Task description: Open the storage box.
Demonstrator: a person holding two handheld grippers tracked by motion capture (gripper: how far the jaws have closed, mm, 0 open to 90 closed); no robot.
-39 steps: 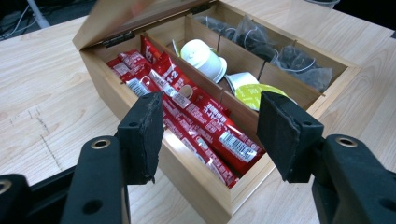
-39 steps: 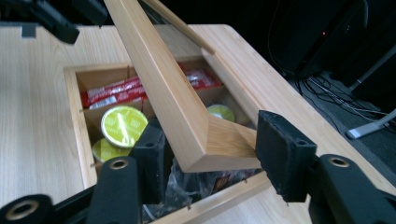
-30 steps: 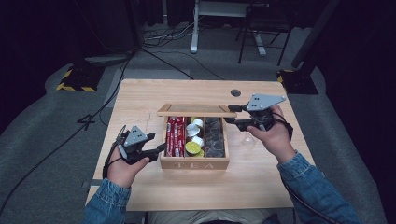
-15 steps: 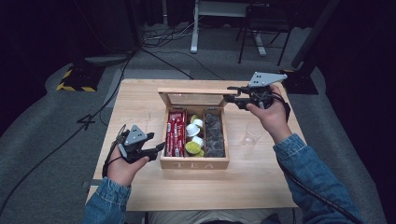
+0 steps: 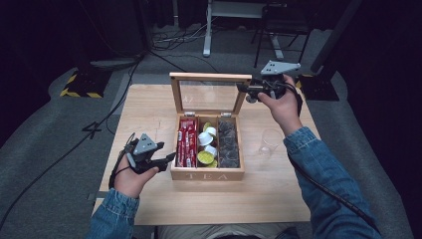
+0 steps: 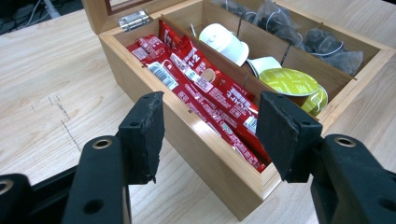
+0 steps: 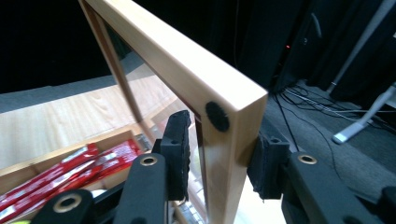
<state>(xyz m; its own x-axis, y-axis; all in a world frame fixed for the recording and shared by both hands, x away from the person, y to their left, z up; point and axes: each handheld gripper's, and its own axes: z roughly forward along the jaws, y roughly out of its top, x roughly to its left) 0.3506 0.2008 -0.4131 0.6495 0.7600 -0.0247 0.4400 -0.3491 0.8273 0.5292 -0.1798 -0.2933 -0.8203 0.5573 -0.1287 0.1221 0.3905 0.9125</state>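
A wooden tea box (image 5: 206,174) stands mid-table with its glass-paned lid (image 5: 209,77) raised upright. Inside lie red sachets (image 5: 186,142), white and green capsules (image 5: 205,149) and dark tea bags (image 5: 228,142). My right gripper (image 5: 245,89) is shut on the lid's right upper corner; in the right gripper view the lid frame (image 7: 187,60) runs between the jaws of the right gripper (image 7: 219,158). My left gripper (image 5: 169,158) is open beside the box's front left corner. In the left gripper view the left gripper (image 6: 210,126) straddles the box wall (image 6: 205,154) near the red sachets (image 6: 201,84).
An empty clear glass (image 5: 271,139) stands on the wooden table (image 5: 149,107) just right of the box, under my right forearm. Cables and stand legs cross the dark floor beyond the table's far edge.
My right gripper has swung the lid up from nearly flat to upright, rising and moving away from me. The left gripper has stayed at the box's left side.
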